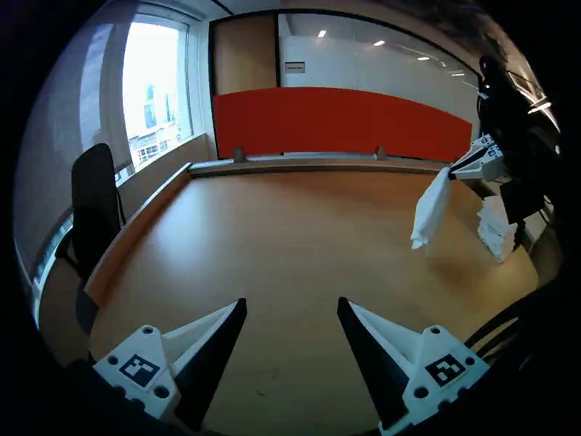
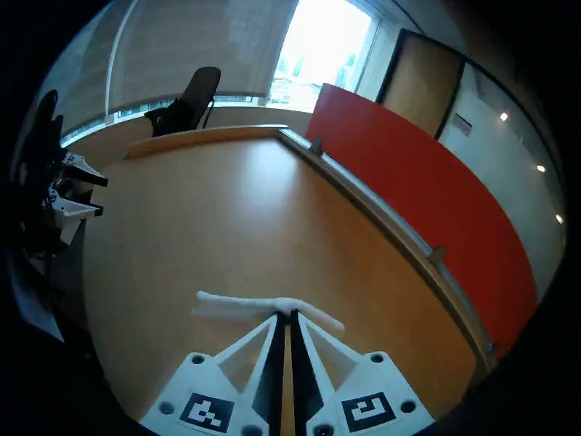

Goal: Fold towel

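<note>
A white towel (image 1: 430, 209) hangs in the air over the wooden table (image 1: 290, 232), pinched at its top by my right gripper (image 1: 456, 171) at the right of the left gripper view. In the right gripper view my right gripper (image 2: 287, 315) is shut on the towel (image 2: 261, 304), which shows as a narrow white strip across the fingertips. My left gripper (image 1: 292, 305) is open low over the table with nothing between its fingers. It also appears far left in the right gripper view, the left gripper (image 2: 93, 195), still open.
A stack of folded white towels (image 1: 497, 227) lies at the table's right edge. A red partition (image 1: 341, 120) runs along the far side. A black office chair (image 1: 94, 203) stands beside the window. A person in dark clothing (image 1: 512, 138) holds the right gripper.
</note>
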Action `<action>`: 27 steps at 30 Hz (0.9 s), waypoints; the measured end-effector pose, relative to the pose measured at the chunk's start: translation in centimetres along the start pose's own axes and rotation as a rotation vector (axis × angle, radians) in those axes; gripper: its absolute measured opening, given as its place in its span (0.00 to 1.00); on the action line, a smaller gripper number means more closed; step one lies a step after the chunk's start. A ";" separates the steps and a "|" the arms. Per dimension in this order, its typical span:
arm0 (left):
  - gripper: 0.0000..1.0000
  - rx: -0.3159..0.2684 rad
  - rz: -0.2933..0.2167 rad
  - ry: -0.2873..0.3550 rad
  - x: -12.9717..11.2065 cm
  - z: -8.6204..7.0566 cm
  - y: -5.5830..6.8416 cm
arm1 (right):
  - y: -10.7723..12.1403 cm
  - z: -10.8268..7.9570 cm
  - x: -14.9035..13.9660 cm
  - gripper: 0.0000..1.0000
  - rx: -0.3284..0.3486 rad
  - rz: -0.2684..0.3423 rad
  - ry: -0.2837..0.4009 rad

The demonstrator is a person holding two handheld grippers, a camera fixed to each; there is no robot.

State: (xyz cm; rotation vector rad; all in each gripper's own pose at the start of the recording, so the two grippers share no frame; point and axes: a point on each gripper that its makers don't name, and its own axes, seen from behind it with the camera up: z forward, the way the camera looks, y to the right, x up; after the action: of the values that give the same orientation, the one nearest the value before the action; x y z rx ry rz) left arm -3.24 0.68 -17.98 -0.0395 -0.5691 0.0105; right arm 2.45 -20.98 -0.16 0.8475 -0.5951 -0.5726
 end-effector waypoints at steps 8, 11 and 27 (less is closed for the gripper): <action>0.92 -0.013 0.008 0.004 0.1 0.1 0.4 | 1.8 -1.4 -0.8 0.05 -0.017 0.060 -0.010; 0.93 -0.018 0.012 0.003 0.1 0.2 0.5 | 2.8 -1.9 -1.1 0.05 -0.026 0.087 -0.012; 0.93 -0.038 0.036 -0.006 0.7 1.5 1.4 | 10.7 -6.0 -5.3 0.05 -0.113 0.126 -0.080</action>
State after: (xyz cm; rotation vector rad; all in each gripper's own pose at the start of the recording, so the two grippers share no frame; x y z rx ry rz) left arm -3.42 2.15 -16.40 -0.0870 -0.5748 0.0349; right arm 5.27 -8.64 4.07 0.6787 -0.6777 -0.5219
